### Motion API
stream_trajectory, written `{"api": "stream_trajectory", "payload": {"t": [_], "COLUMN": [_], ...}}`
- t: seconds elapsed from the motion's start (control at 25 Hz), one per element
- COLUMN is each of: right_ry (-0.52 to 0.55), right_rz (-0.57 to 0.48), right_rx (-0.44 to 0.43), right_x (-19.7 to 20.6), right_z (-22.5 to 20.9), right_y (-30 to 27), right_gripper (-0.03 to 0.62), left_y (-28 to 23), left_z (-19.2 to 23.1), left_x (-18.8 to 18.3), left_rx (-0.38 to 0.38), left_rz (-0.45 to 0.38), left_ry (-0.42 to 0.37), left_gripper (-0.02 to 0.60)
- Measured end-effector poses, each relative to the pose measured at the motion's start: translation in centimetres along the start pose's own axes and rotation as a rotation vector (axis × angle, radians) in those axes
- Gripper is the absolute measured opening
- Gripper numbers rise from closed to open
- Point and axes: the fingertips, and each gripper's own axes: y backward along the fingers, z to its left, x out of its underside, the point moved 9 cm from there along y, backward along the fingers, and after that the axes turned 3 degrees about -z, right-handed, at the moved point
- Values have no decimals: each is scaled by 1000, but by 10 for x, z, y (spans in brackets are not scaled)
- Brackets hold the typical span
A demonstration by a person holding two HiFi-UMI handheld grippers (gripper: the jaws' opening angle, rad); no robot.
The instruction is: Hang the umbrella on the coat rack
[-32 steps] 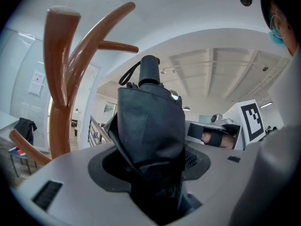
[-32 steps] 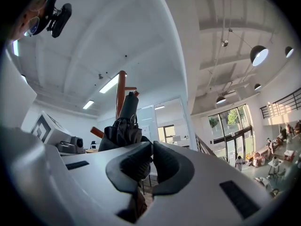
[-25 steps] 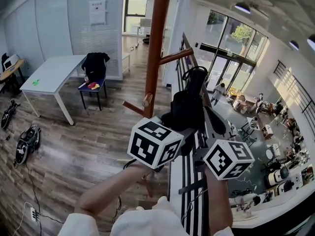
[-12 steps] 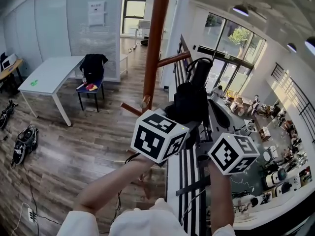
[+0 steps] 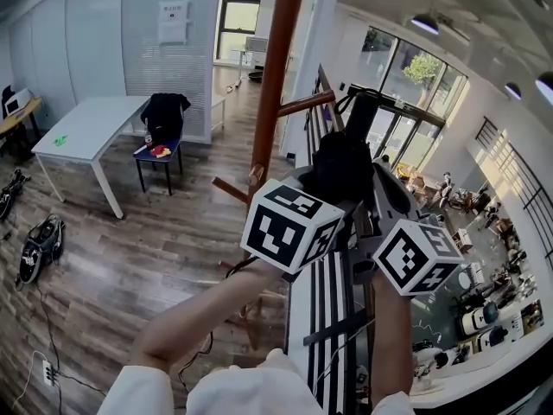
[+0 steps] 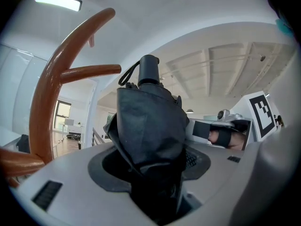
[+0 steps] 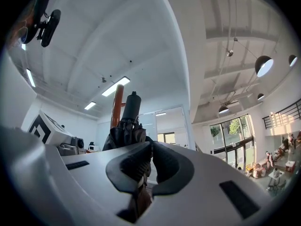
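The umbrella [image 5: 340, 164], black and folded, is held up in the air just right of the brown coat rack [image 5: 274, 76]. Its handle [image 5: 363, 115] and strap are near the tip of an upper peg [image 5: 304, 103], not hooked on it. The left tool [image 6: 155, 173] has its jaws set wide and clamped round the bundled fabric. The right tool [image 7: 142, 166] has its jaws nearly together, pinching a thin part of the umbrella.

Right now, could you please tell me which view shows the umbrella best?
The left gripper view: the umbrella fills it between the jaws, with folded canopy, handle and strap all plain. The head view shows it partly hidden behind the marker cubes. The right gripper view shows only the handle and some canopy above the jaws.
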Motion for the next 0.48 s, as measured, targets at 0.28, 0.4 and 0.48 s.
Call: {"api": "stream_trajectory", "payload": {"t": [0.28,0.4,0.48], "right_ry": [40,56,67], "right_rz": [21,13,9], "right_rx": [-11,-6,-1], "right_x": [-4,-9,-10], "right_z": [2,1,3], "right_y": [-11,-10,-11], "right_gripper": [40,40,40], "left_y": [-3,-5,-5], "left_z": [9,6,8], "left_x": [-2,-6,-7], "left_rx": [-13,-17,-17], "left_rz": [-14,-26,-31], "left_ry": [39,38,38], "left_gripper": [270,269,270]}}
